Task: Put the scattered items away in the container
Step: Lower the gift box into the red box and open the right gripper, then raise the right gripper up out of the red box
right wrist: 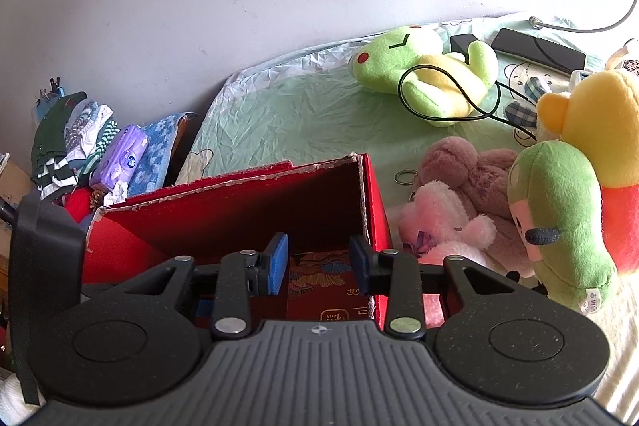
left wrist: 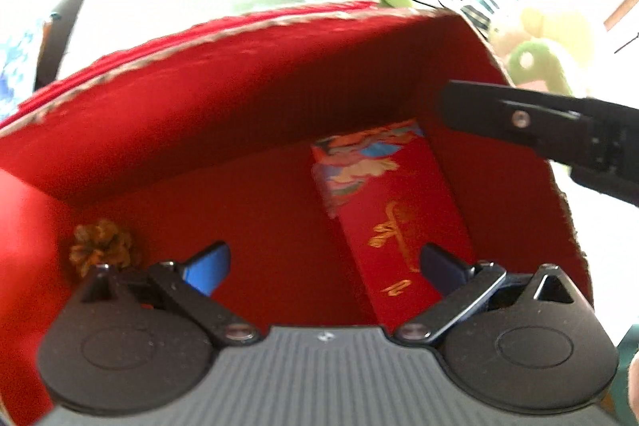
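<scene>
Red cardboard forms the open container (right wrist: 375,194), which stands on a bed (right wrist: 287,106) covered by a pale green sheet, its torn rim facing up. Around it lie soft toys: a green frog plush (right wrist: 419,66) with a black cable (right wrist: 451,106) looped over it, a pink plush (right wrist: 439,218) and a mauve plush (right wrist: 471,166) just beside the container's right wall, and a green-and-yellow plush (right wrist: 567,210) nearer the camera. A dark flat device (right wrist: 539,48) rests farther back near the wall; folded clothes (right wrist: 76,142) and a purple tissue pack (right wrist: 120,156) sit to the left of the bed. Inside the container, a red packet (left wrist: 399,218) with gold lettering and a floral end lies flat along the right wall, and a pine cone (left wrist: 100,246) sits in the near-left corner. The left gripper (left wrist: 325,262) reaches into the container with its jaws spread wide and holding nothing; the packet lies under and just ahead of the right finger, the pine cone outside the left finger. The right gripper (right wrist: 319,262) hovers at the container's near edge (its right finger lines up with the container's right wall), jaws partly open and empty, the packet (right wrist: 331,286) visible below between them. In the left wrist view the right gripper's finger (left wrist: 519,114) enters over the right wall.
</scene>
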The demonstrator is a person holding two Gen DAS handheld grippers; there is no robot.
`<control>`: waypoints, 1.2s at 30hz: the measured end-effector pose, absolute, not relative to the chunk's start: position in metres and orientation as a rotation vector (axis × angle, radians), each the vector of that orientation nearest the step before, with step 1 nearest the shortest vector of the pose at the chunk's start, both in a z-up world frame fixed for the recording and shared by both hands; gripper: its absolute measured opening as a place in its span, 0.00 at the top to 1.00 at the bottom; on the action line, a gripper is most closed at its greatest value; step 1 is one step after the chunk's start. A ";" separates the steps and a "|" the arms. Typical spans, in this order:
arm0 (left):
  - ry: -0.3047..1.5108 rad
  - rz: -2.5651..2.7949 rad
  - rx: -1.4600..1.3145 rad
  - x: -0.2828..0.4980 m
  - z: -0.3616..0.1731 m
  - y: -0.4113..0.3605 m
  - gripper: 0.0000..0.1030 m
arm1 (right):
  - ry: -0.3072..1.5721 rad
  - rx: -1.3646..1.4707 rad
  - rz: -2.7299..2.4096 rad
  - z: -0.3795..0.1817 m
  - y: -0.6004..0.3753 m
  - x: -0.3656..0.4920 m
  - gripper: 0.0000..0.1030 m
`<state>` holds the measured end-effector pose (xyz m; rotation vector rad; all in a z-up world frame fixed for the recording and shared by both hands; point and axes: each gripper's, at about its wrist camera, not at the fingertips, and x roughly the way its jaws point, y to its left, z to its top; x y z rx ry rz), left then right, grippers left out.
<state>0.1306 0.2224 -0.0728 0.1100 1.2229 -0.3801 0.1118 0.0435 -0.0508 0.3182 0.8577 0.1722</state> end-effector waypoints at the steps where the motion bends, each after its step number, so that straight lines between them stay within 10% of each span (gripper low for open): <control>1: 1.218 -0.367 0.115 0.124 -0.071 0.223 0.02 | 0.855 0.319 0.174 -0.051 0.043 0.111 0.66; 36: 1.139 -0.216 0.017 0.150 -0.094 0.242 0.09 | 0.784 0.124 0.115 -0.070 0.100 0.102 0.61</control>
